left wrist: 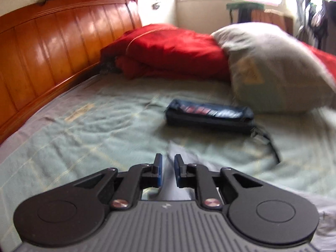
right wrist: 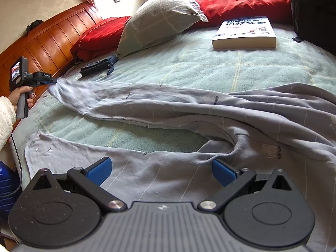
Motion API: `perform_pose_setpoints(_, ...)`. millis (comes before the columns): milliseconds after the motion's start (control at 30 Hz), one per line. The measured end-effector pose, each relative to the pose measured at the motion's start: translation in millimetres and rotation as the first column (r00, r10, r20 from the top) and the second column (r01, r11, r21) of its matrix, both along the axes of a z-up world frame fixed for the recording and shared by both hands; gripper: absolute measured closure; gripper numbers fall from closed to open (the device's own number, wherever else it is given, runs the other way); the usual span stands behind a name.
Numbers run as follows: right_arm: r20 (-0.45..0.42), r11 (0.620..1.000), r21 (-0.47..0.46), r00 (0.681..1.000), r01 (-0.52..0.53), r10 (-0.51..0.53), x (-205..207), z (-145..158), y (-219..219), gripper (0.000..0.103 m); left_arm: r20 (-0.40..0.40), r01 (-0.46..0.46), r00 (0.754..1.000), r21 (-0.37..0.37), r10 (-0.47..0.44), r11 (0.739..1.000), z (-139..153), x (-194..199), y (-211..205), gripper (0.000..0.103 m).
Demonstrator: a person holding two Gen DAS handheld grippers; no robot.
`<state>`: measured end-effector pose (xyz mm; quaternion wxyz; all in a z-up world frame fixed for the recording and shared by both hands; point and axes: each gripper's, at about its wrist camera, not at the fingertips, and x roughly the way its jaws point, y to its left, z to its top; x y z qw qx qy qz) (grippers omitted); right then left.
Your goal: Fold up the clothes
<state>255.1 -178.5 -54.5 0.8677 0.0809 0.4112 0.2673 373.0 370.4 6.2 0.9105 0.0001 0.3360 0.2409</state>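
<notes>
Grey long trousers [right wrist: 210, 109] lie spread on the green blanket [right wrist: 210, 67], waist to the right and both legs running left. My left gripper [right wrist: 55, 81], held in a hand with a fluffy white sleeve, is shut on the cuff of the far leg [right wrist: 71, 92], which hangs lifted off the bed and blurred. In the left wrist view the left gripper [left wrist: 168, 168] has its blue pads close together with grey cloth [left wrist: 180, 150] pinched between them. My right gripper [right wrist: 160, 168] stands open just above the near leg [right wrist: 84, 155], which lies flat.
A paperback book [right wrist: 244, 31] lies at the far right. A grey pillow [right wrist: 159, 14] and a red quilt [right wrist: 241, 0] lie behind. A dark pouch [right wrist: 98, 66] lies near the wooden headboard [right wrist: 46, 40]. A blue case [right wrist: 6, 182] stands beside the bed.
</notes>
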Motion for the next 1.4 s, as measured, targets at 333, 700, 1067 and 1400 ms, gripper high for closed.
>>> perform_pose_setpoints(333, 0.000, 1.000, -0.010, 1.000, -0.022, 0.022, -3.6, 1.4, 11.0, 0.000, -0.067, 0.210, 0.973, -0.121, -0.219, 0.970, -27.5, -11.6, -28.9, 0.057)
perform_pose_setpoints(700, 0.008, 1.000, -0.018, 1.000, -0.018, 0.018, -12.9, 8.4, 4.8, 0.000, -0.170, 0.104, 0.978, -0.097, -0.120, 0.990, -56.7, -22.3, -46.7, 0.038)
perform_pose_setpoints(1067, 0.050, 1.000, -0.018, 0.998, -0.025, 0.025, -25.2, 23.3, -31.3, 0.000, -0.121, 0.398, 0.903, -0.128, -0.412, 0.909, -16.6, -83.9, -180.8, 0.024)
perform_pose_setpoints(1400, 0.267, 0.992, -0.114, 0.959, -0.061, 0.090, -5.1, 34.2, -73.1, 0.000, -0.095, 0.535, 0.830, -0.137, -0.549, 0.833, -39.6, -148.0, -309.1, 0.019)
